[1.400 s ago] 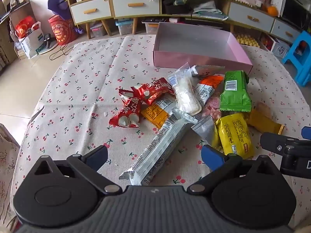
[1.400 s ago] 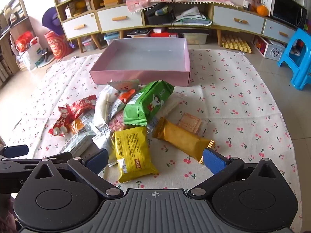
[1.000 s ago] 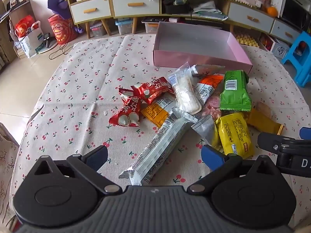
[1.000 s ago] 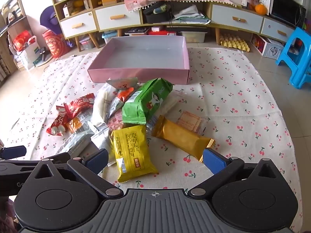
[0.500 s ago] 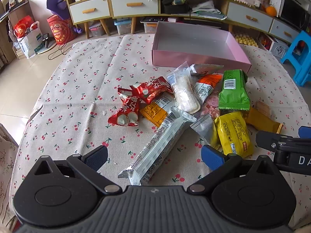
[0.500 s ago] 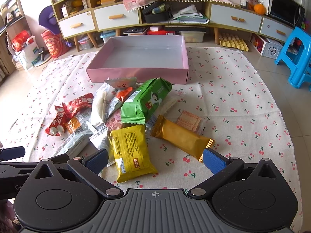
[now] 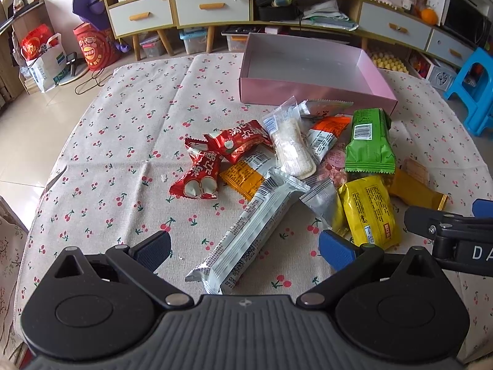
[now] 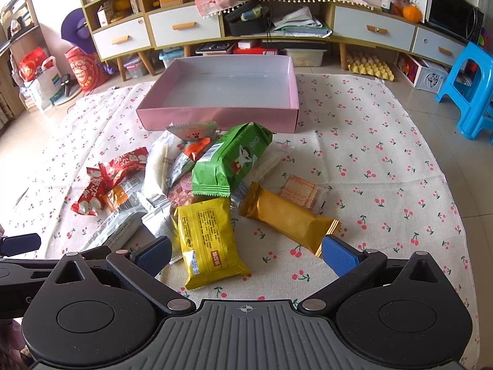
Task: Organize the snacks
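While both tongs are hanging wide apart and empty, I am lining the right tongs over the yellow snack packet — gripping across its narrow width — with the pink box waiting empty beyond the pile.

Both cams sit low at the near edge of the counter, each peeking out over its own tool and facing the far edge, where the pink box sits in front of the sideboard. The left wrist view is off toward the near-left corner, so the long silver snack bar is closest. The right wrist view sits further right, nearly on top of the yellow packet. Both share the snack pile, the box and the cherry-print cloth, and each catches the other tool at its side edge.
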